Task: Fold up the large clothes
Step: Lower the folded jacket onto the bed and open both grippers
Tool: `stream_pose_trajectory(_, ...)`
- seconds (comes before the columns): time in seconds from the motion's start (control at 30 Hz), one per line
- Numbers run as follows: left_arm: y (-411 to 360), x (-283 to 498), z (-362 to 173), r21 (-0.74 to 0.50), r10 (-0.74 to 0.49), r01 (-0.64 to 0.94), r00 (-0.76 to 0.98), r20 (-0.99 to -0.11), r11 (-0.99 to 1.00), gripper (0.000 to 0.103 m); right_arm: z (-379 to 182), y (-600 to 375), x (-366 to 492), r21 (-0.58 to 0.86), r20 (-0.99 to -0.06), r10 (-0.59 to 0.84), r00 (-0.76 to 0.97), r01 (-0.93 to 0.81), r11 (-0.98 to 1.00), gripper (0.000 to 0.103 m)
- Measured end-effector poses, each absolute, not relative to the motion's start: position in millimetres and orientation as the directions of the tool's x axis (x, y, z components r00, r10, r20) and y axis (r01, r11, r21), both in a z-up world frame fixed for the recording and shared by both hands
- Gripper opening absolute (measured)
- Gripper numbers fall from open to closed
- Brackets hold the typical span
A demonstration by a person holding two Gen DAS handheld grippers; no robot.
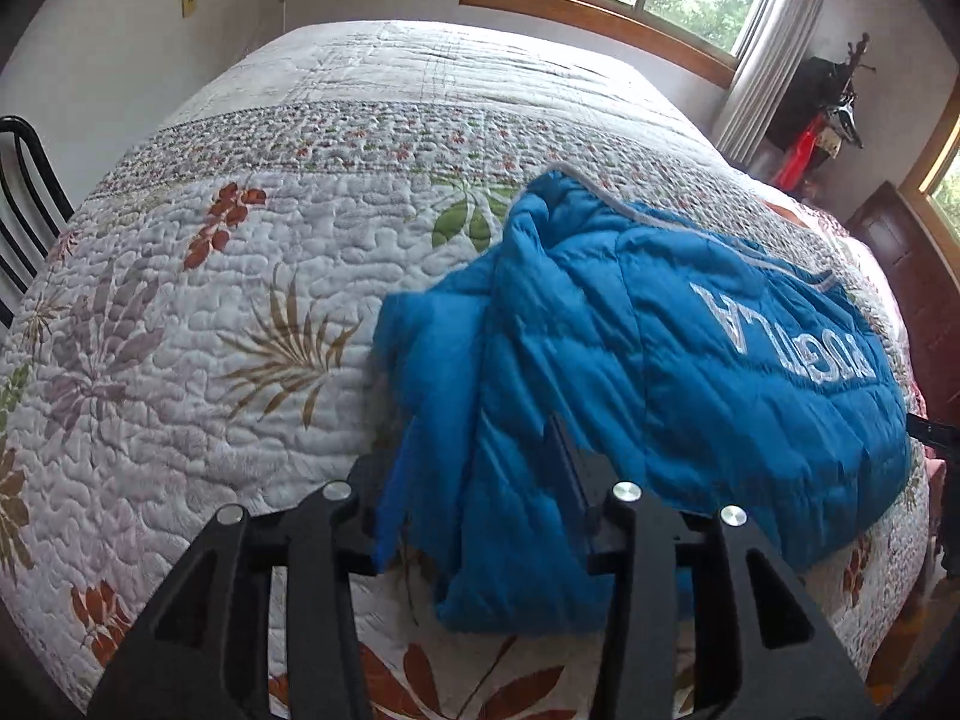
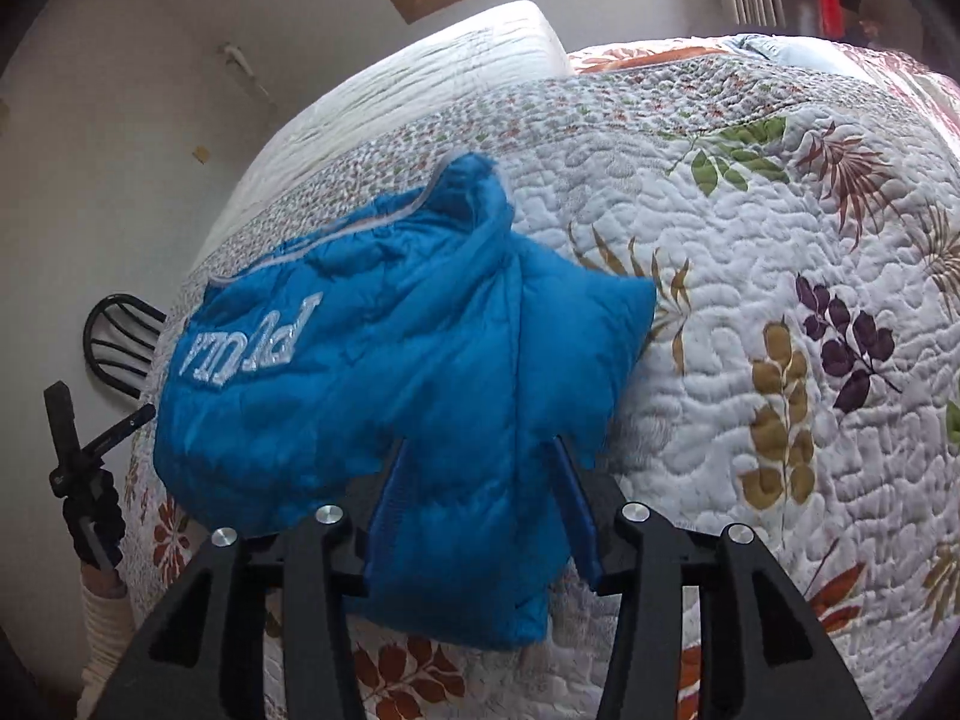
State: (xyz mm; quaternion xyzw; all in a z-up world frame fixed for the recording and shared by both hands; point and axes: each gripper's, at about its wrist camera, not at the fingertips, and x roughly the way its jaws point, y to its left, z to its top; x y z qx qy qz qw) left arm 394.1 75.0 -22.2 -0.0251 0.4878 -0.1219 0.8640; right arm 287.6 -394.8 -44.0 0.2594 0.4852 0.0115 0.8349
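left wrist fisheye: a bright blue quilted puffer jacket [image 1: 630, 360] with white lettering across its back is seen lying on a white quilted bedspread printed with leaves [image 1: 210, 312], its near left edge hanging between the two fingers of the left gripper [image 1: 474, 480], whose jaws stand apart with the cloth loose in the gap and no pad seen pressing on it. in the right wrist view the same jacket [image 2: 384, 360] is shown from the other side, its near right edge draped between the parted fingers of the right gripper [image 2: 480, 480], likewise unclamped. the jacket's long axis is judged to run across the bed from one gripper to the other, with the bulk lying ahead of and beyond both sets of fingers; each gripper is nearest its own end. a black metal chair back [image 1: 24, 204] is visible at the bed's left side, and the other handheld tool with a cream sleeve [image 2: 105, 612] below it at the right view's left edge.
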Motion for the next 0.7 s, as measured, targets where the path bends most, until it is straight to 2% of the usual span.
stream_pose_trajectory(0.03, 74.2, 390.8, -26.2, -0.172, -0.244, 0.189, 0.489, -0.838, 0.967, 0.04, -46.4, -391.7, 284.5, 0.438, -0.806, 0.265, 0.529, 0.232, 0.869, 0.046)
stream_pose_trajectory(0.1, 70.8, 387.1, -32.9, -0.167, -0.237, 0.182, 0.491, -0.839, 0.969, 0.019, -47.1, -388.2, 279.8, 0.438, -0.801, 0.26, 0.539, 0.233, 0.868, 0.025)
stream_pose_trajectory(0.2, 62.2, 382.3, -34.7, -0.104, -0.178, 0.17, 0.516, -0.838, 0.98, 0.013, -37.5, -383.6, 273.6, 0.404, -0.798, 0.215, 0.563, 0.235, 0.884, 0.014)
stream_pose_trajectory(0.5, 57.6, 384.5, -60.7, -0.032, -0.133, 0.201, 0.516, -0.846, 0.979, 0.012, -71.0, -367.1, 280.7, 0.271, -0.886, 0.121, 0.448, 0.288, 0.919, 0.013)
stream_pose_trajectory(0.63, 60.6, 386.6, -52.0, -0.038, -0.126, 0.183, 0.501, -0.856, 0.982, 0.012, -55.5, -367.8, 279.8, 0.252, -0.886, 0.093, 0.453, 0.303, 0.919, 0.015)
stream_pose_trajectory(0.7, 66.5, 381.3, -38.4, -0.05, -0.126, 0.158, 0.518, -0.846, 0.986, 0.014, -36.6, -369.8, 268.5, 0.247, -0.869, 0.06, 0.491, 0.327, 0.912, 0.02)
